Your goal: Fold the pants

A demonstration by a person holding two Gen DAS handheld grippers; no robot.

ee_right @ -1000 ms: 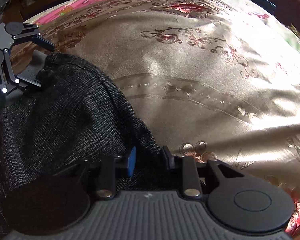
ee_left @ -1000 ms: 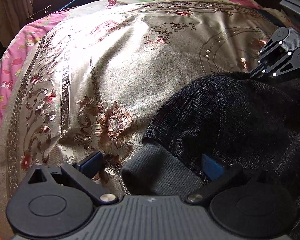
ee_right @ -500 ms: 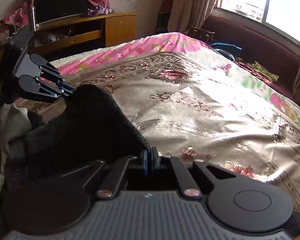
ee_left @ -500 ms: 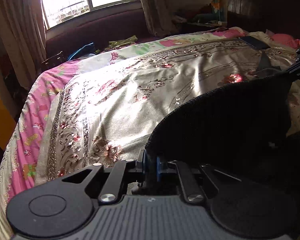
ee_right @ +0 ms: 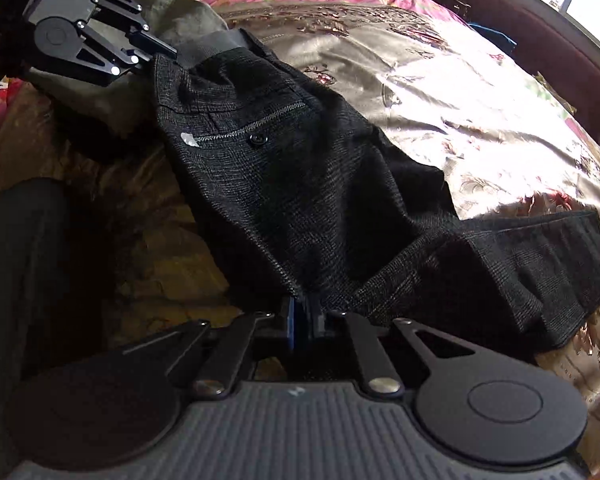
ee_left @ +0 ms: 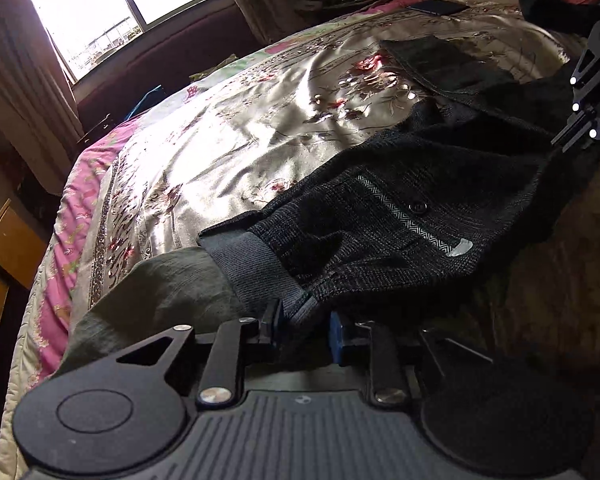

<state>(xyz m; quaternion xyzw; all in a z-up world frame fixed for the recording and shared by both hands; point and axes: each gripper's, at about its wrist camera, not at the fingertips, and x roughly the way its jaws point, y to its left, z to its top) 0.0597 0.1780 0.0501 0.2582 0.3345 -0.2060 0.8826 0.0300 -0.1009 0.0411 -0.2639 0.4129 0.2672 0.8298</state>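
Dark checked pants (ee_left: pixel 380 216) (ee_right: pixel 300 160) lie stretched on the bedspread (ee_left: pixel 220 152), back pocket and button facing up. My left gripper (ee_left: pixel 306 326) (ee_right: pixel 156 58) has the grey waistband corner between its pads, and its jaws are opening. My right gripper (ee_right: pixel 302 324) (ee_left: pixel 558 142) pinches the pants' edge near the seat, its jaws just beginning to open. The legs (ee_right: pixel 540 272) lie doubled over to the right in the right wrist view.
An olive cloth (ee_left: pixel 160 292) (ee_right: pixel 172 16) lies under the waistband at the bed's edge. A dark flat object (ee_left: pixel 436 6) and dark clothes (ee_left: pixel 552 0) lie far across the bed. A window (ee_left: pixel 112 8) and wooden furniture (ee_left: pixel 8 248) stand beyond the bed.
The left gripper, open a second ago, shut on the waistband. Both grippers lifted the pants, swung them across the bed and laid them out flat, and the left pads now stand slightly apart.
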